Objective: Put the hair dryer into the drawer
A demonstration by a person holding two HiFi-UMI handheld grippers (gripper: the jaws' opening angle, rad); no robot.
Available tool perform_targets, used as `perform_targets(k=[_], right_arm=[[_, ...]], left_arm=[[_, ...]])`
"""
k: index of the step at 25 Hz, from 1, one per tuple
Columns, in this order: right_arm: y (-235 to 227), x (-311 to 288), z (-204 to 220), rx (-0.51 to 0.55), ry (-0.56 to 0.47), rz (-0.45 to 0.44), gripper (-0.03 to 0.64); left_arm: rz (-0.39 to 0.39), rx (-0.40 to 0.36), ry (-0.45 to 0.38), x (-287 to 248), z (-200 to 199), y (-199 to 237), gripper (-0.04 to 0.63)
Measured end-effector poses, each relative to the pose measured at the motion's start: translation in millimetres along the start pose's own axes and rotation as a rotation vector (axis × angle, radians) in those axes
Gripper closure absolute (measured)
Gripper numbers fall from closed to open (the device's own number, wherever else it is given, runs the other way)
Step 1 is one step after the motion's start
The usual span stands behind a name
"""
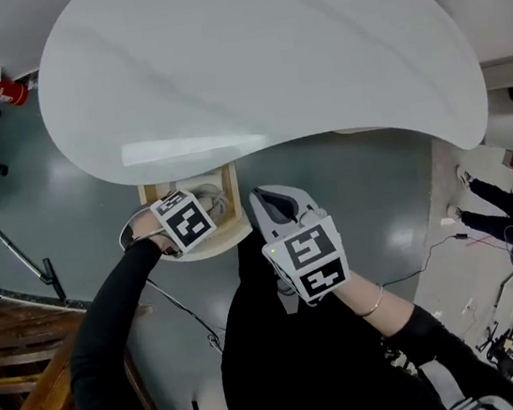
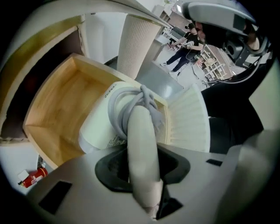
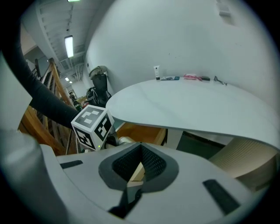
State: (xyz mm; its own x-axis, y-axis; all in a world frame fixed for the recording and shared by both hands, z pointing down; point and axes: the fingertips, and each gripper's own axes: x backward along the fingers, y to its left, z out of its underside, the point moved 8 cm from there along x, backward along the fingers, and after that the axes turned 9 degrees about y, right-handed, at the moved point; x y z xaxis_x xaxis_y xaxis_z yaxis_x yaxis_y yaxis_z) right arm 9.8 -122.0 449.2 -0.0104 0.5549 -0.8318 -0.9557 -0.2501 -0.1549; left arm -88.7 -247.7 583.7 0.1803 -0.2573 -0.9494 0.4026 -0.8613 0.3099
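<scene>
A white hair dryer (image 2: 109,127) with its grey cord wrapped round it hangs over the open wooden drawer (image 2: 52,113). My left gripper (image 2: 140,170) is shut on the dryer's handle and points steeply down. In the head view the left gripper (image 1: 202,207) sits over the drawer (image 1: 231,189) under the table's edge, and a bit of the dryer (image 1: 212,200) shows beside its marker cube. My right gripper (image 1: 275,201) hovers just right of the drawer. Its jaws stand closed with nothing between them (image 3: 134,175).
The white oval table top (image 1: 255,57) overhangs the drawer. A ribbed white column (image 2: 138,43) and a ribbed panel (image 2: 188,118) stand by the drawer. Small items (image 3: 183,78) lie on the table's far side. Wooden stairs (image 1: 15,375) stand left, a fire extinguisher (image 1: 2,90) far left.
</scene>
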Motion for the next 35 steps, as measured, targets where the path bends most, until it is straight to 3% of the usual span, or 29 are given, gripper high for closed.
perform_targets(k=[11, 22, 26, 30, 35], right_arm=[[2.9, -5.4, 1.9, -0.009, 0.033, 0.009, 0.615], [5.8, -8.0, 6.8, -0.001, 0.055, 0.009, 0.615], [8.2, -9.6, 9.6, -0.003, 0.06, 0.012, 0.615], [3.1, -6.6, 8.4, 0.004, 0.063, 0.018, 0.615], [0.3, -5.4, 5.3, 0.004, 0.049, 0.022, 0.615]], left_arm=[[-0.092, 0.031, 0.001, -40.6, -13.7, 23.4, 0.459], [-0.239, -0.025, -0.025, -55.4, -21.9, 27.1, 0.459], [-0.254, -0.027, -0.016, -61.4, -18.0, 26.2, 0.454], [-0.245, 0.002, -0.029, -57.4, -20.9, 26.9, 0.43], [-0.31, 0.026, -0.053, -47.2, -20.4, 30.5, 0.391]])
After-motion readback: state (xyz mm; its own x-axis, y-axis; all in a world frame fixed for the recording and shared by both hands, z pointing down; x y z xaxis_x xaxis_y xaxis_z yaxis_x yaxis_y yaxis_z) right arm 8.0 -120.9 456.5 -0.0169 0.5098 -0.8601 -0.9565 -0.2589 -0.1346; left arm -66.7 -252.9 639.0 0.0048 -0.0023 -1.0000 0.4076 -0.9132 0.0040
